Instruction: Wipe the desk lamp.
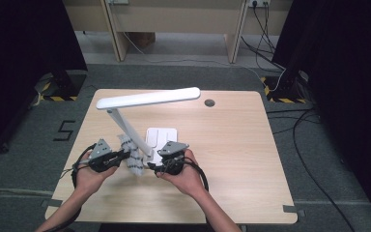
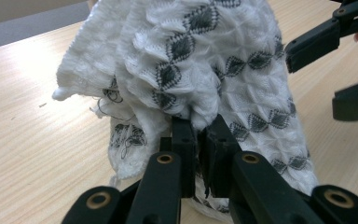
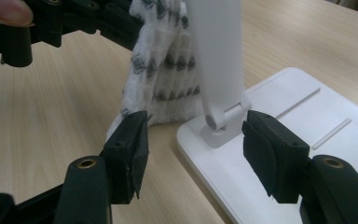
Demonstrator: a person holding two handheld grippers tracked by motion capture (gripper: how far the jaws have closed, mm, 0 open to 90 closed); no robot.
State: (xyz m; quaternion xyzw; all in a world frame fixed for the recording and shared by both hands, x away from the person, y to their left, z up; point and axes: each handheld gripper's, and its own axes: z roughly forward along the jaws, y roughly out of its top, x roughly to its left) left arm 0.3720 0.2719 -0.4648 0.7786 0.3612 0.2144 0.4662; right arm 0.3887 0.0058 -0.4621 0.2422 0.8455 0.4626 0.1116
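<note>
Your left gripper (image 1: 123, 155) has its fingers (image 2: 185, 140) pinched tight on a fold of the cloth (image 2: 205, 70), a white knit with dark diamond marks, and holds it bunched up off the table (image 1: 232, 145), with its lower edge hanging down to the wood. In the high view the cloth (image 1: 131, 154) hangs between your two hands, near the front of the table and just left of the lamp (image 1: 147, 99) base. Your right gripper (image 1: 158, 166) sits just right of the cloth with its fingers (image 3: 133, 149) spread wide and nothing pressed between them; in the right gripper view they stand on either side of the hinge where the lamp's white arm meets its base (image 3: 298, 107), with gaps on both sides. The cloth (image 3: 165, 70) hangs just behind that arm, close against it; whether they touch you cannot tell. The flat white base lies on the table beyond your right hand, and the arm slants up from it to the left. The long lamp head runs across above the middle of the table. Farther back, a small round grommet (image 1: 209, 102) sits in the tabletop near the far edge.
</note>
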